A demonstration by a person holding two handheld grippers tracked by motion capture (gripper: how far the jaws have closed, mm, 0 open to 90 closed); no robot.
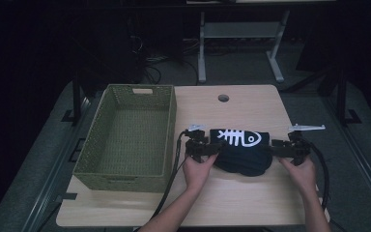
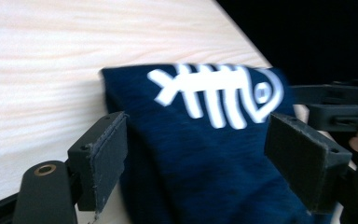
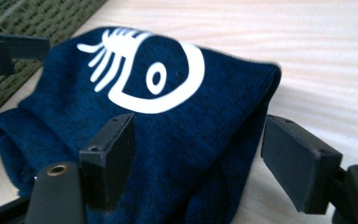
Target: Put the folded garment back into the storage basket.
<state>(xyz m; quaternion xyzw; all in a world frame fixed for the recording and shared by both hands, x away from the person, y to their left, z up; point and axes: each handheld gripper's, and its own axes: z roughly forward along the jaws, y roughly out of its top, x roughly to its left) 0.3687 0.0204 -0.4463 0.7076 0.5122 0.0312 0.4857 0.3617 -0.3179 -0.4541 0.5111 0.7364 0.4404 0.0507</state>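
Two grippers close in on one folded navy garment, and we use that garment as our landmark. It lies on the wooden table, with a white fish-skeleton print facing up on its far half. The green woven basket stands just to its left, apart from it and with nothing inside, which we judge to be where the cloth is headed.

We have brought the left gripper to the garment's left end and the right gripper to its right end, so that the bundle can be lifted from both sides at once without unfolding; that is our reading of the layout.

In the left gripper view the two jaws stand wide apart with the garment's dark fold between them. One pad sits right at the cloth's edge and the other clear of it, so nothing is pinched yet. In the right gripper view the jaws are likewise spread around the right end. The near pad lies against the fabric, the far one off it over bare table. We hold nothing so far.
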